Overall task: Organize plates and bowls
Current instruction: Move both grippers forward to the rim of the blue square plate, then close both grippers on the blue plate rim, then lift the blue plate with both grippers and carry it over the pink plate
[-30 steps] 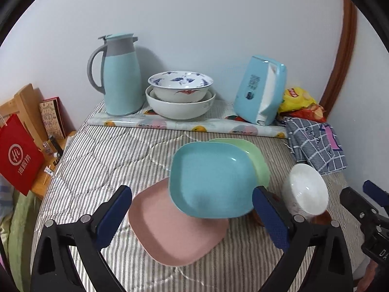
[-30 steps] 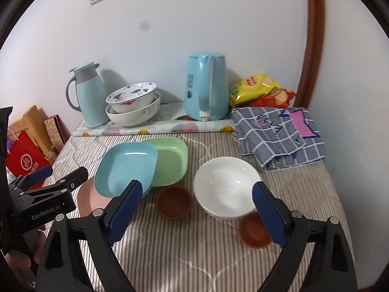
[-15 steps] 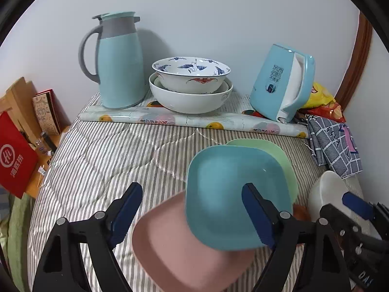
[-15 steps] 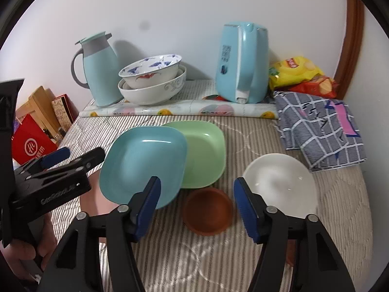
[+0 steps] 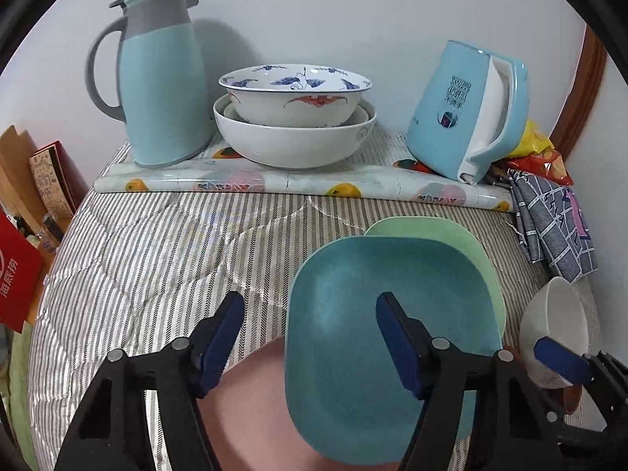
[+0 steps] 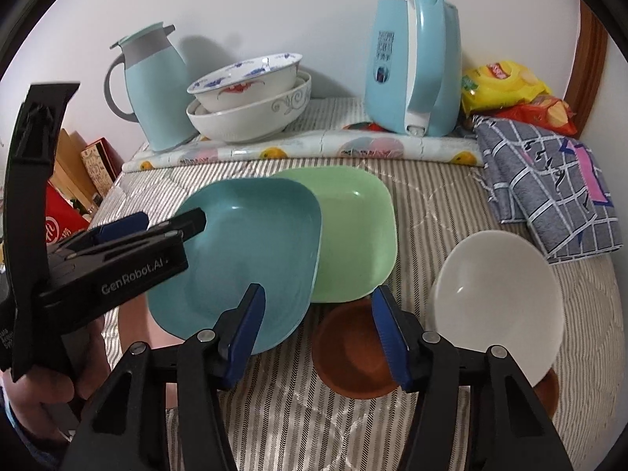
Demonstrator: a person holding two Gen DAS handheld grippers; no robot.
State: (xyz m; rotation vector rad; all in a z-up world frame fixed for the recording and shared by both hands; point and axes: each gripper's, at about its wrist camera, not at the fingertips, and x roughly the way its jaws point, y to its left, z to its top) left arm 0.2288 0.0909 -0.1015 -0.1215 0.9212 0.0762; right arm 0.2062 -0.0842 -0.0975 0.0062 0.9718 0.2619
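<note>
Now left gripper [image 5: 306,318] closing astride teal plate [image 5: 353,314] edge, right gripper [image 6: 318,314] closing, nothing held

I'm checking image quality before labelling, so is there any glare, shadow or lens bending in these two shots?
Left wrist view: strong fisheye bending, black corners, the thermos jug casts a soft shadow on the wall, and the blue plate shows little glare. Right wrist view: same bending, small glints on the green plate, and the left hand-held gripper looms large at the left edge.
</note>
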